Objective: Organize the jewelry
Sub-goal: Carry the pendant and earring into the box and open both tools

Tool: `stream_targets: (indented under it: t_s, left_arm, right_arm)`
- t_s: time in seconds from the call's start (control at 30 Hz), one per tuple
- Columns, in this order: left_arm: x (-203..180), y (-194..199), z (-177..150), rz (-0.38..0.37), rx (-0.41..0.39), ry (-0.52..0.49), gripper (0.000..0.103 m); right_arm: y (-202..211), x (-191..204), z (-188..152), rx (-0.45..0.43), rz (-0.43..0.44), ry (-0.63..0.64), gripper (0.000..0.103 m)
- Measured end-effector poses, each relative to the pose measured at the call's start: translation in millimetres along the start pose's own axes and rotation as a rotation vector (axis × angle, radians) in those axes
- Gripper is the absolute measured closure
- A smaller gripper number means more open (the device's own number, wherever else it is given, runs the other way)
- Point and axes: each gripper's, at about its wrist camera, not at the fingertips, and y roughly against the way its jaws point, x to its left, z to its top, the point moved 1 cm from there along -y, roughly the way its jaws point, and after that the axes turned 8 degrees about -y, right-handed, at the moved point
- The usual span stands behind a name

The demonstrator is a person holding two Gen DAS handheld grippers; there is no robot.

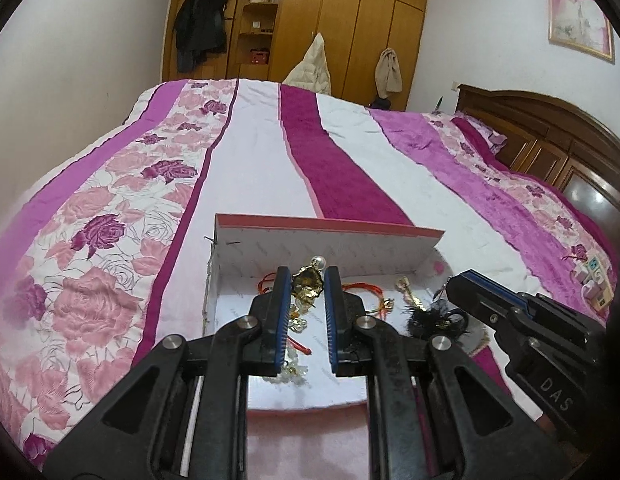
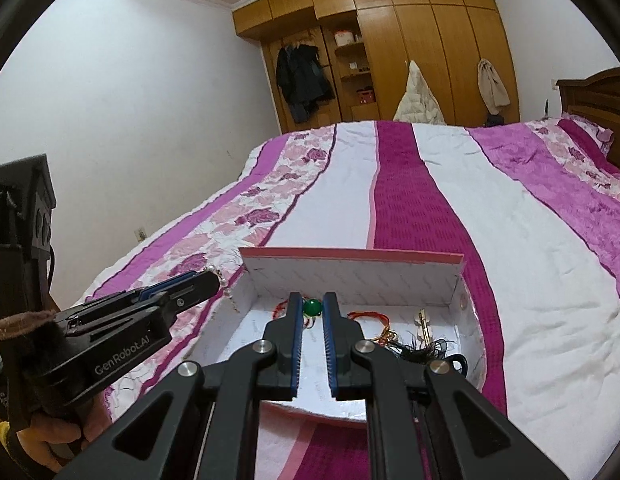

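An open white box with a pink rim point(image 1: 330, 226) point(image 2: 350, 258) lies on the bed. My left gripper point(image 1: 307, 280) is shut on a gold ornament with a pearl point(image 1: 307, 286), held over the box's left side; it also shows in the right wrist view point(image 2: 213, 278), where the pearl chain point(image 2: 225, 280) hangs at its tip. My right gripper point(image 2: 312, 308) is shut on a green bead point(image 2: 312, 307) on a red cord, above the box; it shows from the side in the left wrist view point(image 1: 456, 286). In the box lie red cord bracelets point(image 2: 370, 316), a gold clip point(image 2: 422, 322) and a black feather piece point(image 1: 434, 318).
The bed has a pink, purple and white floral quilt point(image 1: 269, 152). A wooden headboard point(image 1: 550, 140) stands at the right, a wardrobe point(image 1: 330, 20) with hanging coats at the back. Small boxes point(image 1: 596, 280) lie on the quilt at the right.
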Motion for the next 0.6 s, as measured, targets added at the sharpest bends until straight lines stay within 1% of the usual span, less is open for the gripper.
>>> stream_targets:
  t_s: [0.23,0.37,0.6]
  left_arm:
    - [2.7,-34.8,-7.3,0.017,0.022,0.004,0.095]
    - [3.5,-48.8,-13.7,0.046,0.032,-0.003,0.095]
    - [7.9,-73.6,-25.1,0.046,0.091,0.017,0.095]
  right_arm:
    - [-36.5,-18.8,-9.2,0.047,-0.036,-0.019,0.092]
    - [-58.8,-29.5,-15.4,0.074,-0.065,-0.037,0.092]
    - [-86.5,-46.7,-23.6,0.118,-0.112,-0.041,0.092]
